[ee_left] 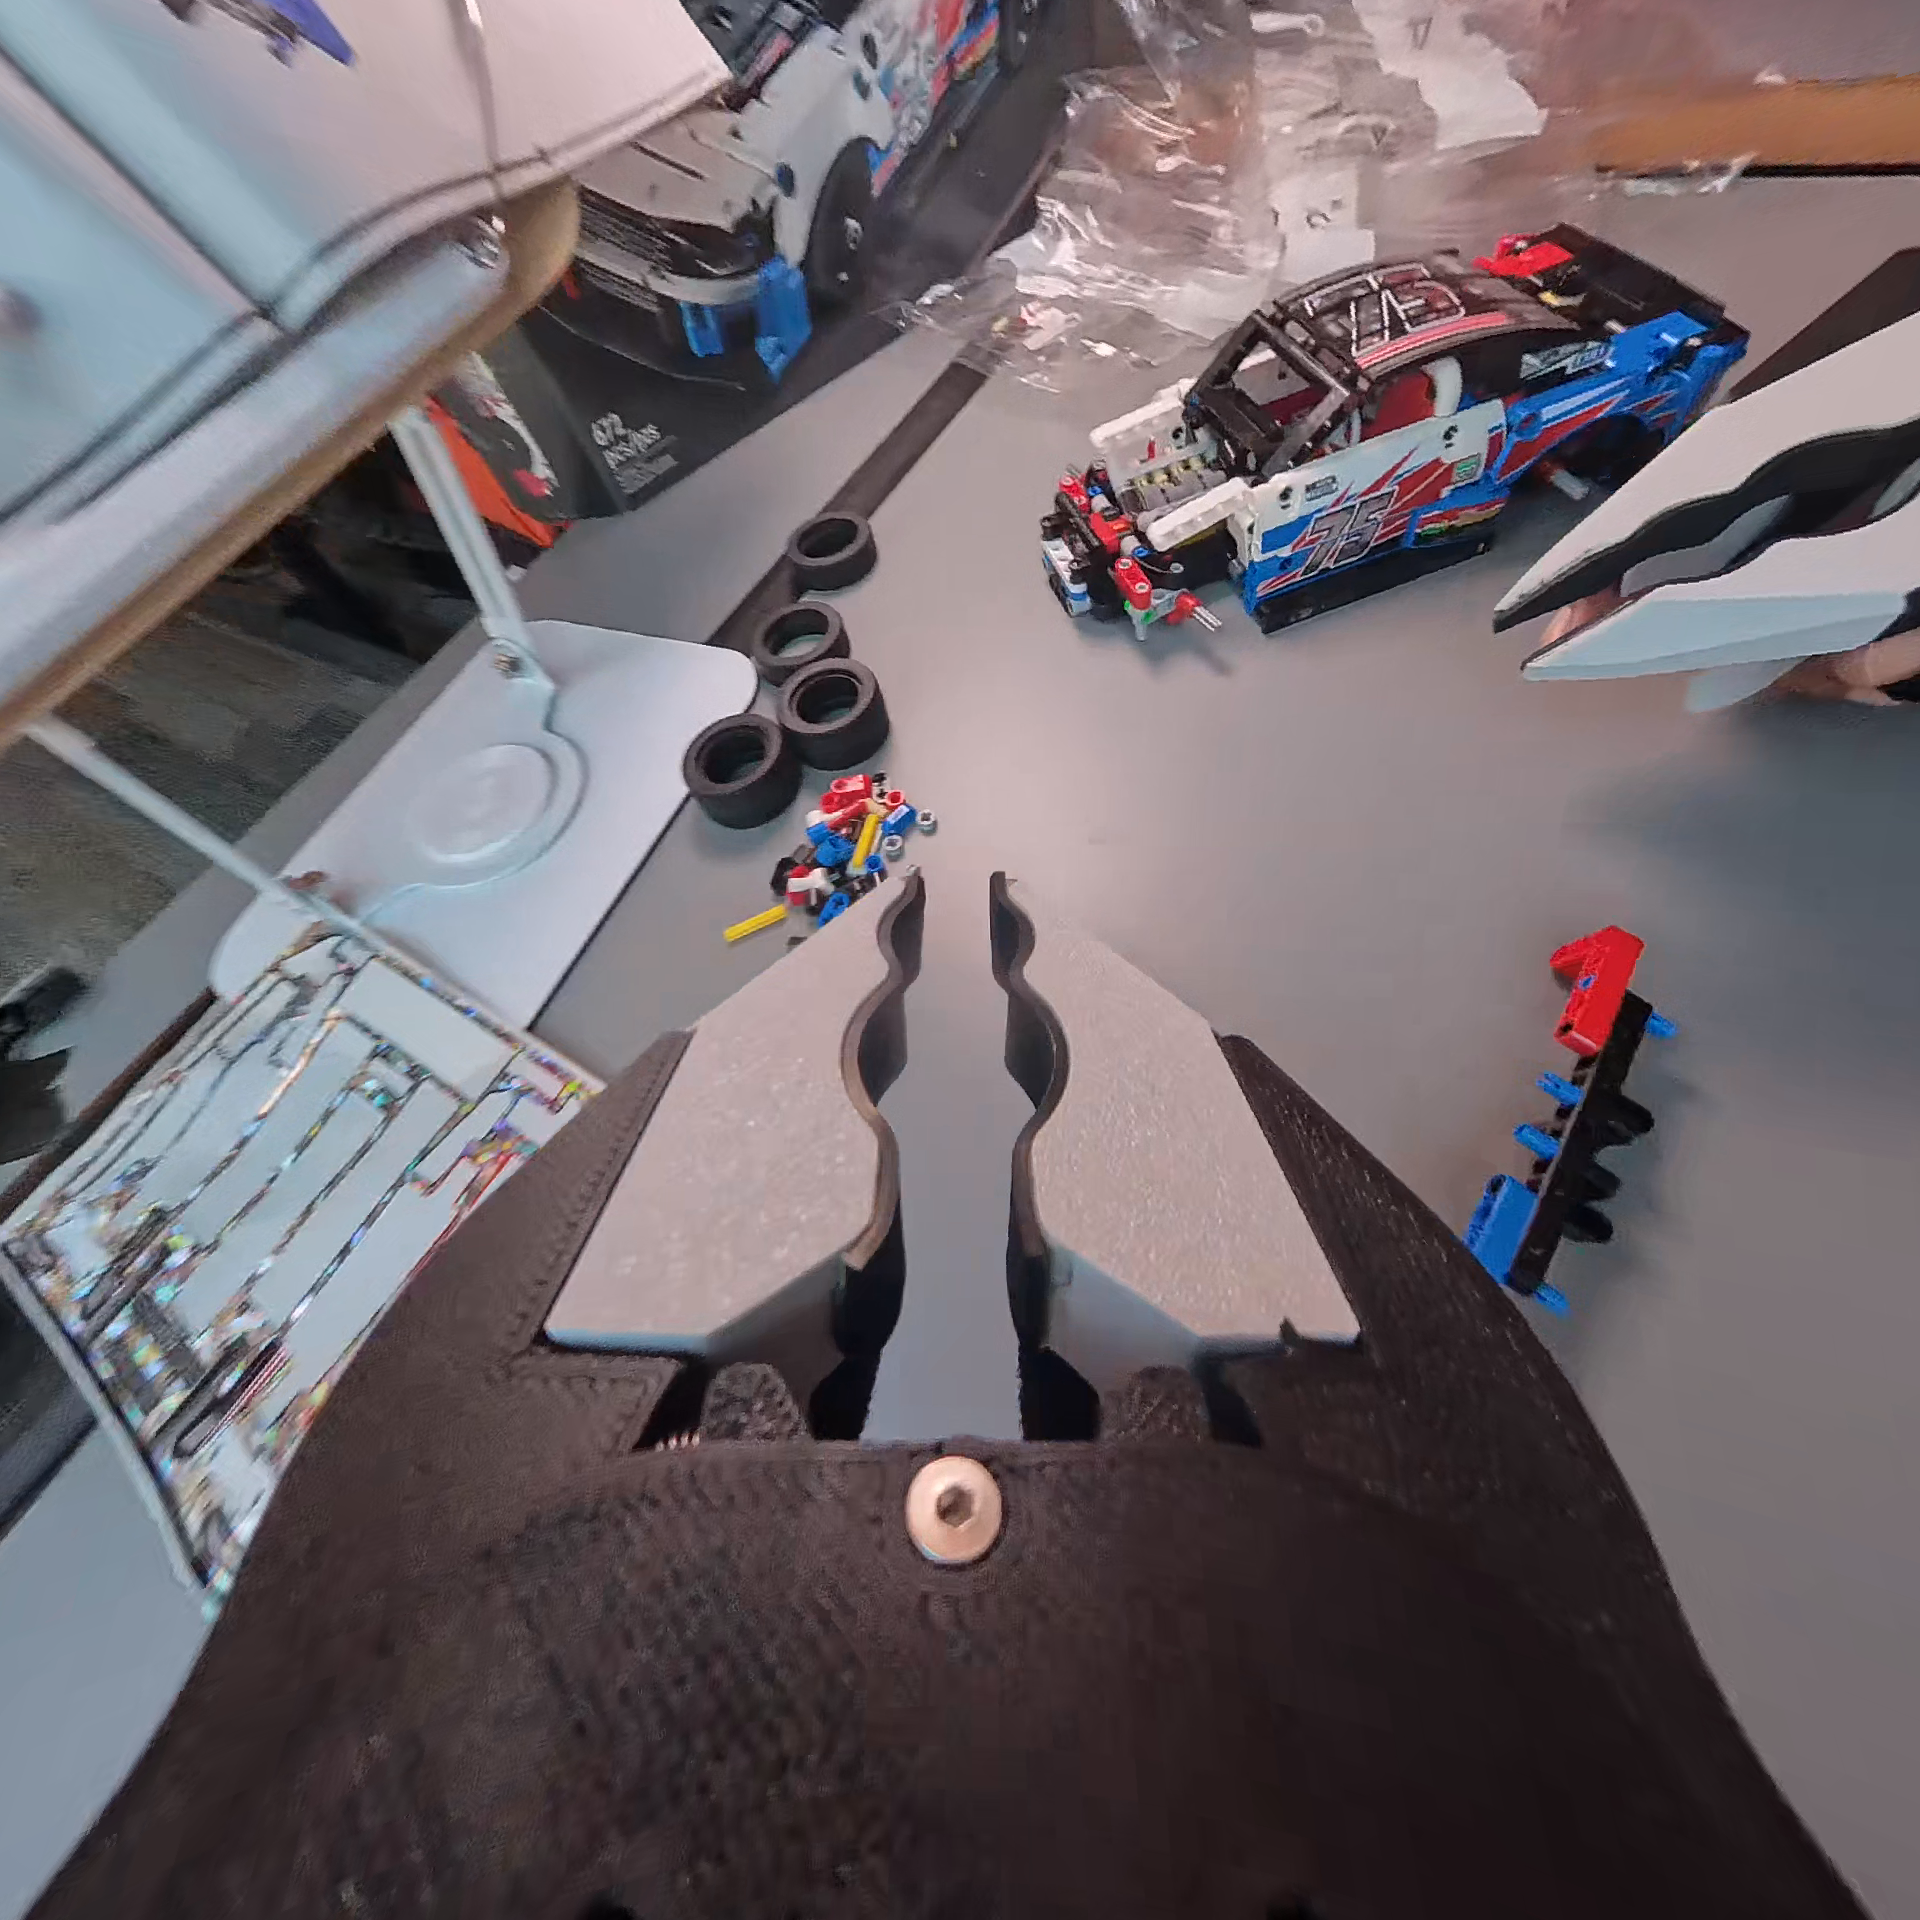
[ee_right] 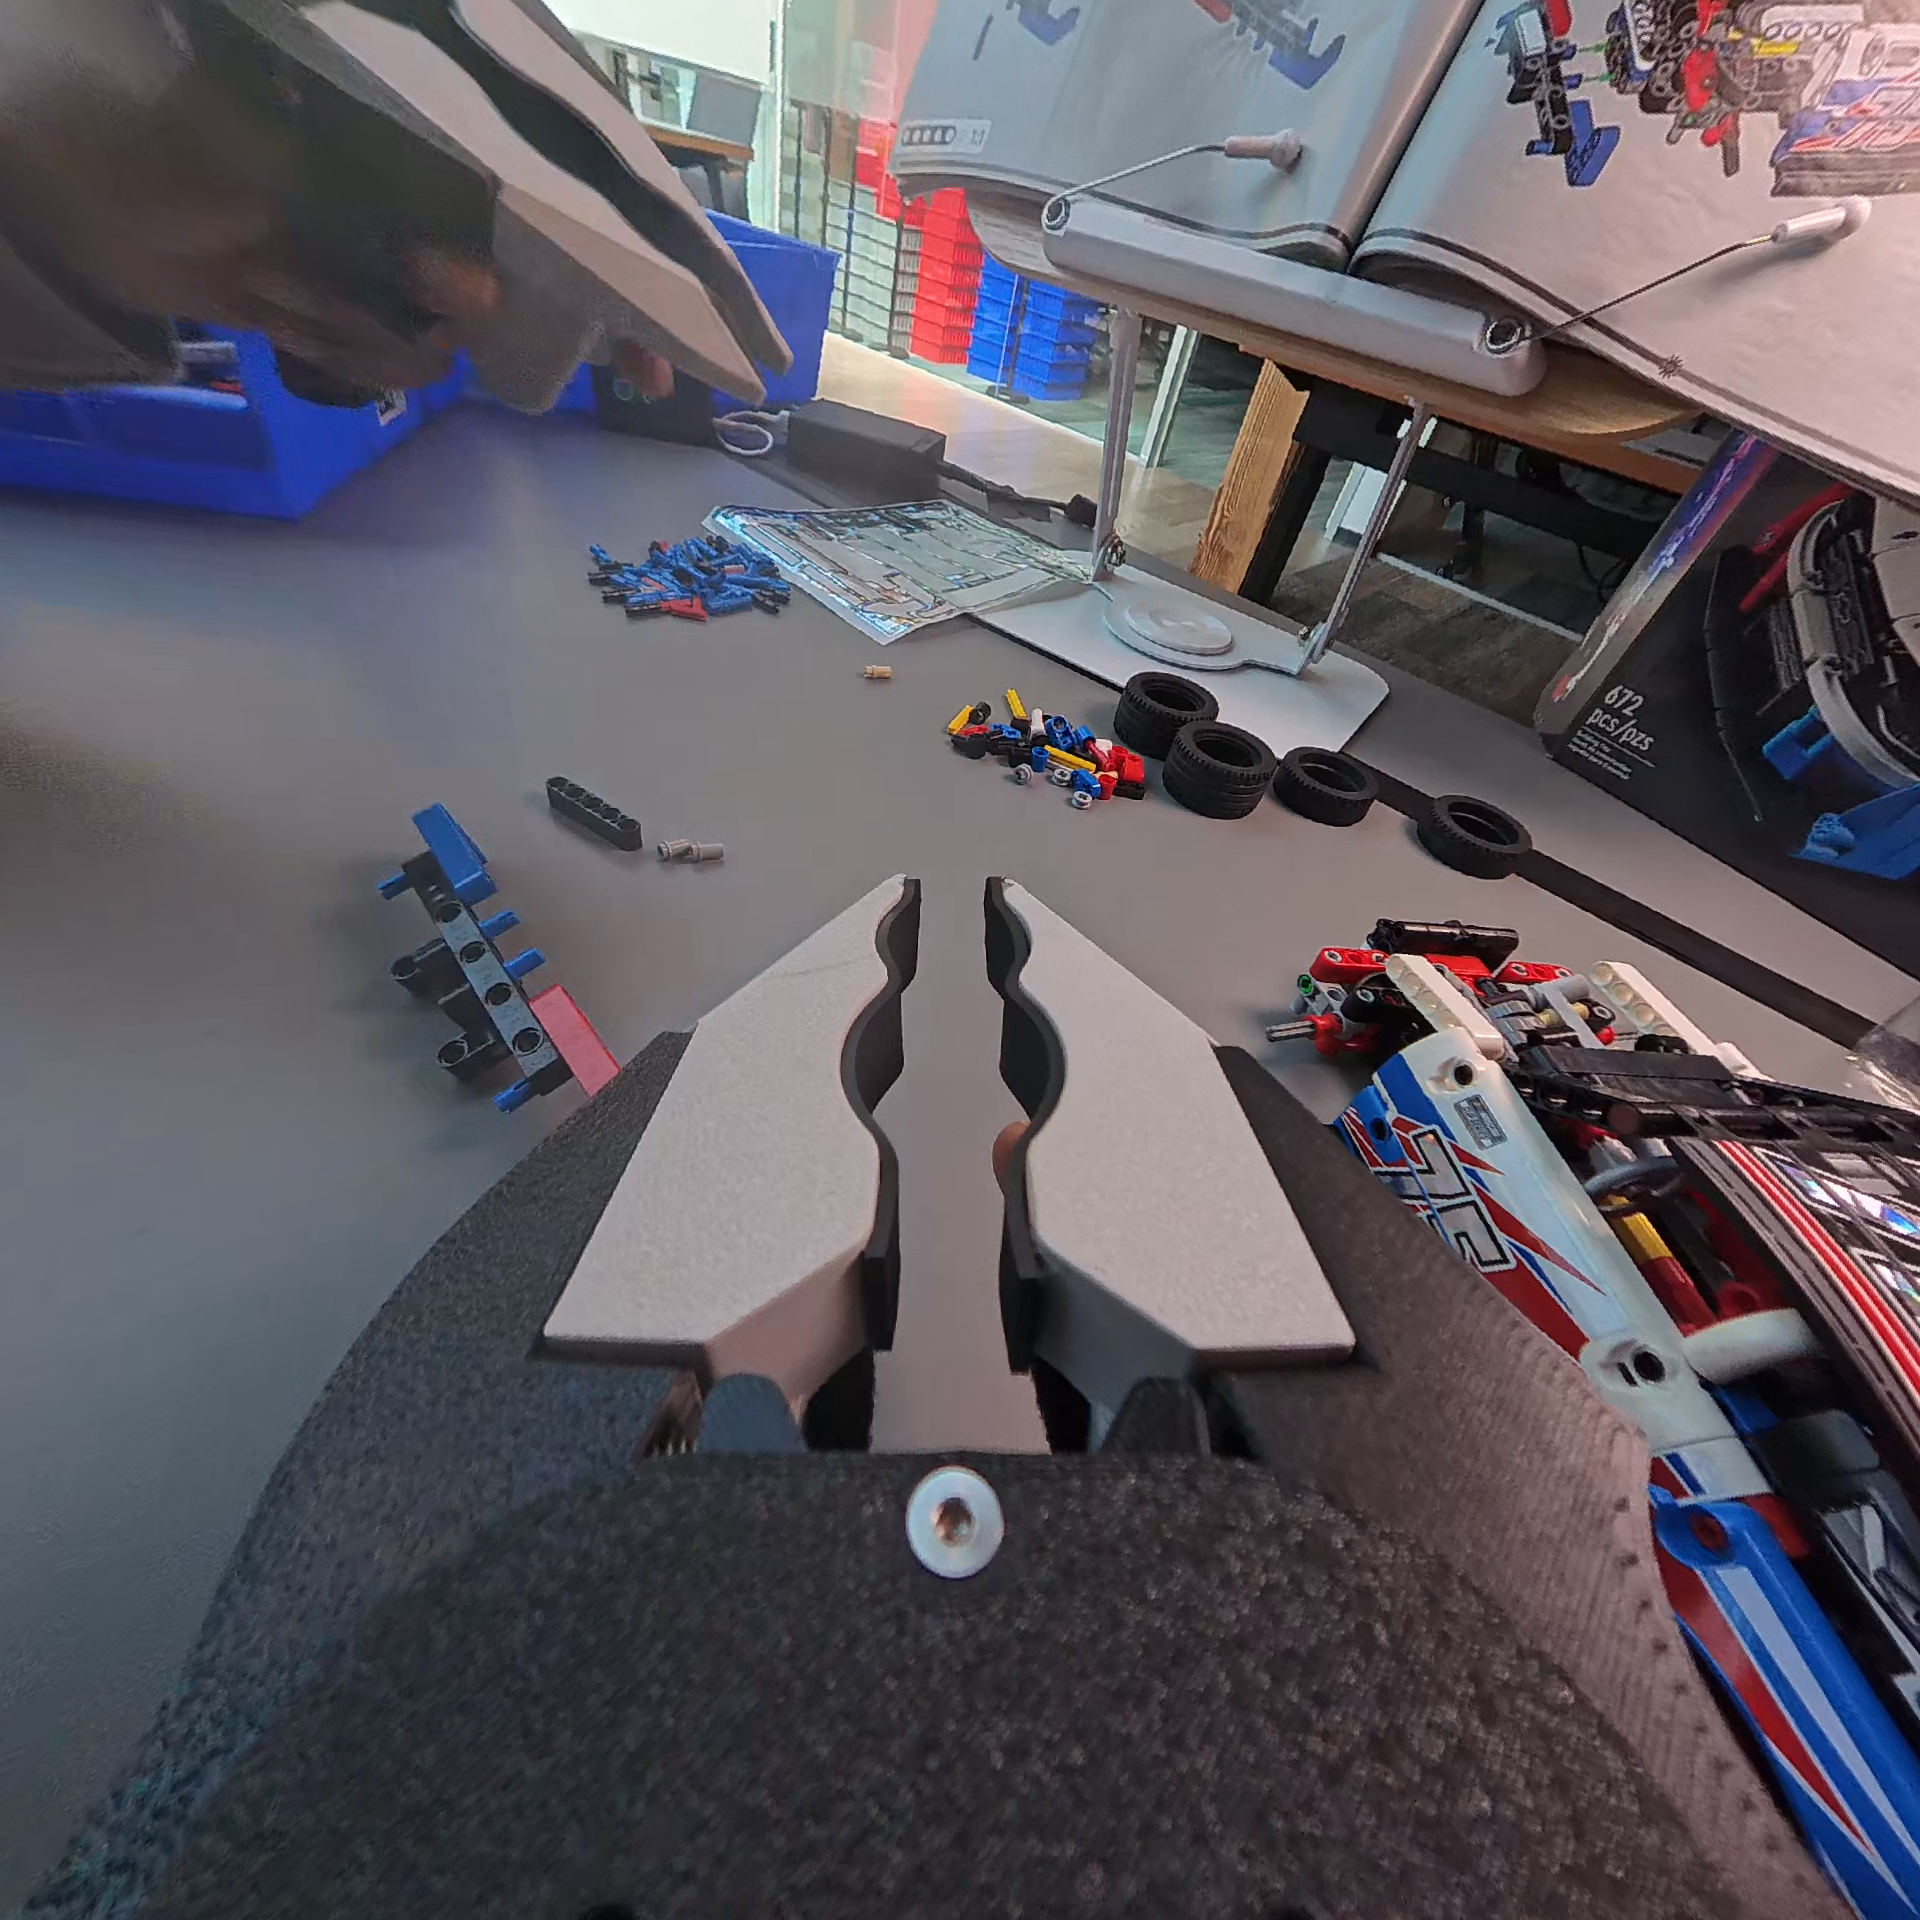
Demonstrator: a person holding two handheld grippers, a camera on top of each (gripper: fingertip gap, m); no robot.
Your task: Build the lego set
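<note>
Over a grey table (ee_left: 1299, 831), the left gripper (ee_left: 956, 883) hangs with its jaws a narrow gap apart and nothing between them. The right gripper (ee_right: 952, 883) is likewise slightly parted and empty. A small black, blue and red sub-assembly (ee_left: 1579, 1122) lies flat on the table just right of the left gripper's fingers, and left of the right gripper's, touching neither. Directly past the left fingertips sits a heap of small mixed pieces (ee_left: 847, 852), with four black tyres (ee_left: 800, 675) in a loose row beyond it. The part-built race car (ee_left: 1382, 457), white, blue and red, stands farther off to the right, close beside the right gripper. A loose black beam (ee_right: 594, 814) and a pile of blue pins (ee_right: 686, 577) lie well apart, near a sticker sheet (ee_right: 894, 561). At the far edge stands the set's box (ee_left: 727, 260) and a book stand (ee_right: 1236, 634) holding the open instructions (ee_right: 1558, 135).
</note>
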